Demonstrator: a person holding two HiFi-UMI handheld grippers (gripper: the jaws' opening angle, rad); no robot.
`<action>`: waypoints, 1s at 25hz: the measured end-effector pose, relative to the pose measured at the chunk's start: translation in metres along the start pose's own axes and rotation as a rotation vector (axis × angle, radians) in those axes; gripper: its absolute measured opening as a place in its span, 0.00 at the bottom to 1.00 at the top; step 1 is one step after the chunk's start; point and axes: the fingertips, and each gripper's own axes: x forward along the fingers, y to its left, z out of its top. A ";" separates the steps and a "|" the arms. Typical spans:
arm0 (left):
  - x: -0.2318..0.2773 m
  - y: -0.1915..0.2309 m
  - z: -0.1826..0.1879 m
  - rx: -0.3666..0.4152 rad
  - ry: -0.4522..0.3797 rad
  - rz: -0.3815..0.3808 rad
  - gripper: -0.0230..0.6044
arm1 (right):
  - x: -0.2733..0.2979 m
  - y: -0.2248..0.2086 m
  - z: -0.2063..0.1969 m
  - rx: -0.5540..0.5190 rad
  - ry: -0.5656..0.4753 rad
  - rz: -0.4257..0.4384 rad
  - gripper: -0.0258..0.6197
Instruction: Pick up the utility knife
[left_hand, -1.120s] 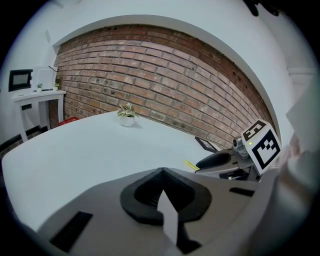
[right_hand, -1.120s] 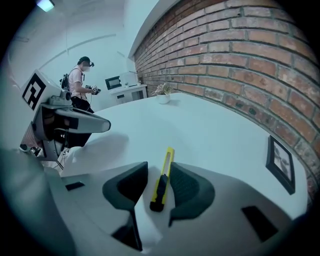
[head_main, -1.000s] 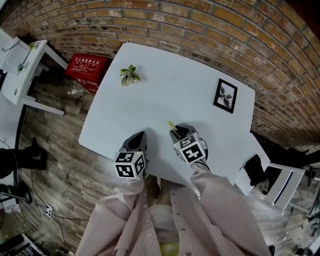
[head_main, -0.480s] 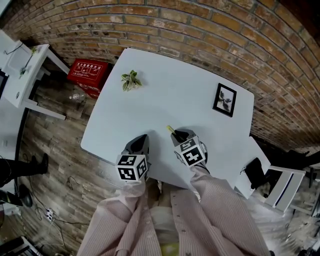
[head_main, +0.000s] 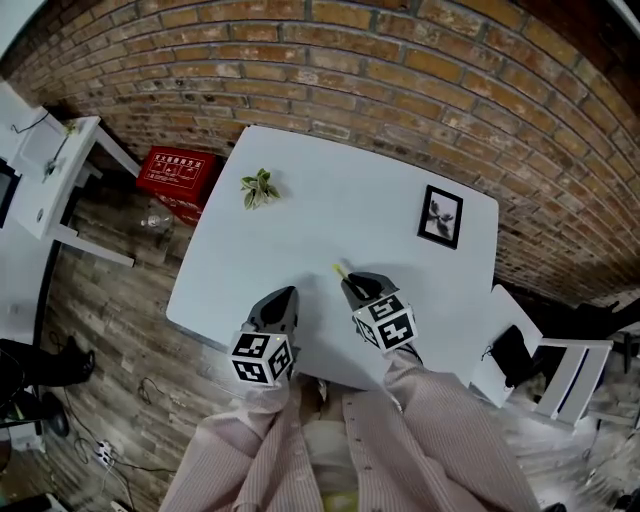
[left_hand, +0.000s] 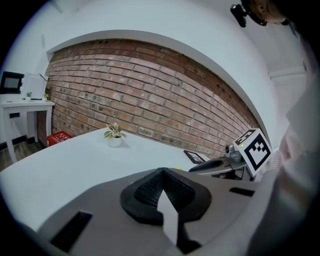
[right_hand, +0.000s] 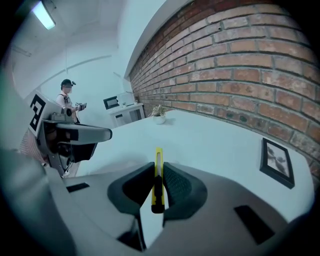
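Observation:
The utility knife (right_hand: 158, 176) is slim and yellow with a black tail. My right gripper (right_hand: 159, 181) is shut on it, the pads pressing both flat sides, its tip pointing forward. In the head view the yellow tip of the knife (head_main: 341, 271) pokes out ahead of the right gripper (head_main: 358, 285), raised a little above the white table (head_main: 330, 210) near its front edge. My left gripper (head_main: 282, 302) hovers to the left of it, jaws together with nothing between them. From the left gripper view the left gripper (left_hand: 162, 186) shows closed pads, and the right gripper (left_hand: 220, 164) sits off to the right.
A small potted plant (head_main: 259, 187) stands at the table's far left and a black picture frame (head_main: 440, 216) at the far right. A brick wall runs behind the table. A red box (head_main: 176, 169) lies on the wooden floor at left. A person stands far off in the right gripper view.
Both grippers have risen slightly off the table, and the right one has lifted the yellow knife with it. The head camera has shifted a little, so the table sits differently in view.

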 end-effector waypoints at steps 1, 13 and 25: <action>0.000 -0.001 0.004 0.006 -0.014 -0.006 0.02 | -0.003 -0.001 0.004 0.009 -0.020 0.000 0.13; -0.011 -0.013 0.048 0.088 -0.118 -0.055 0.02 | -0.048 -0.006 0.050 0.120 -0.264 -0.003 0.13; -0.032 -0.029 0.081 0.209 -0.182 -0.077 0.02 | -0.100 -0.010 0.084 0.158 -0.485 -0.024 0.13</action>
